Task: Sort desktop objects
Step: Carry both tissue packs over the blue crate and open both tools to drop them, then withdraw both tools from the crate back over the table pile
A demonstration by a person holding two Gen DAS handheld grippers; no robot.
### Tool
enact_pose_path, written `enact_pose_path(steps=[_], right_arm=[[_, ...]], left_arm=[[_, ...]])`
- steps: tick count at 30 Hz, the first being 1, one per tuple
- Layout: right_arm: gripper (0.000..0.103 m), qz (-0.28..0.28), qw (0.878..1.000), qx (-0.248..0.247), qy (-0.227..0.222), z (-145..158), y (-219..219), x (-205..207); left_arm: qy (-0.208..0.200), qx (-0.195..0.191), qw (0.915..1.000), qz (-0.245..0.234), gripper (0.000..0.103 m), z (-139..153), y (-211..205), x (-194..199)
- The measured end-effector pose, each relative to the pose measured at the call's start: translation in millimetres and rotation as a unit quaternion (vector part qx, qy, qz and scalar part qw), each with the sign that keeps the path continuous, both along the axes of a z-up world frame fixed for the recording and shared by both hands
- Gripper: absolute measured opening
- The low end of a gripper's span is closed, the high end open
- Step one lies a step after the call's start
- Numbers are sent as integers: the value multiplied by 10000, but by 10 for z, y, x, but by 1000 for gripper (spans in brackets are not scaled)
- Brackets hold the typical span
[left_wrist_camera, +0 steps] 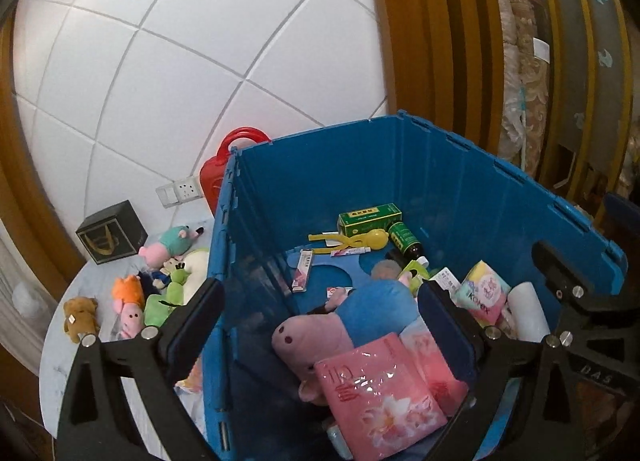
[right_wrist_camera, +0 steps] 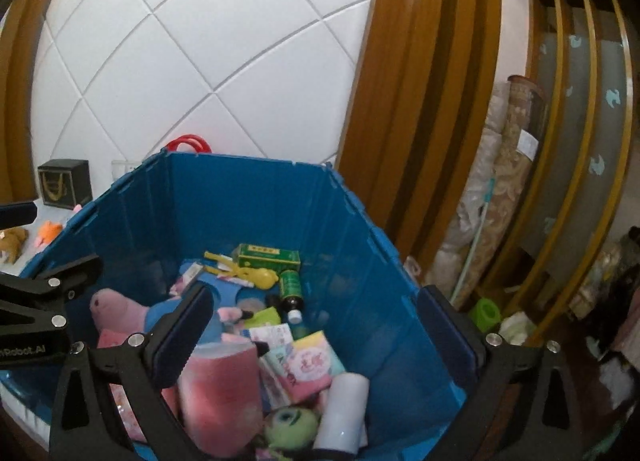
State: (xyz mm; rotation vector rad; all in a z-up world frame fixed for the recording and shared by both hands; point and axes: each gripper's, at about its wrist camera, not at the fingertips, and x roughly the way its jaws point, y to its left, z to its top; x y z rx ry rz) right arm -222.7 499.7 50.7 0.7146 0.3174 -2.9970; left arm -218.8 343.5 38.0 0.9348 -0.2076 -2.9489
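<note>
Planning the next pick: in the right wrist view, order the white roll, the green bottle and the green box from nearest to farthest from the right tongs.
1. white roll, between the tongs, low
2. green bottle, mid-bin
3. green box, by the far wall

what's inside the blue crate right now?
Blue crate holds a pig plush, pink packs, green box, green bottle, yellow toy, white roll, green one-eyed plush. Anything beneath the pile is covered.
</note>
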Motion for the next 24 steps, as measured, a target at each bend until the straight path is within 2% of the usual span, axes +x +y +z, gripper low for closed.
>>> enact_pose_path(steps=[8,13,19,24], right_arm=[[103,172,9996,-129,-178,-41,-83,237],[103,332,9993,-108,-120,-20,-271,386],[103,619,9980,-147,15,62,-690,556],[103,897,9959,-83,128,112,-1315,718]], left_arm=[[36,132,9999,-73,98,-39,-141,269],[154,233,9996,-3,98,-23,-328,455],[375,368,9984,207,98,22,-789,699],[452,470,9970,420,98,-14,-1408,906]])
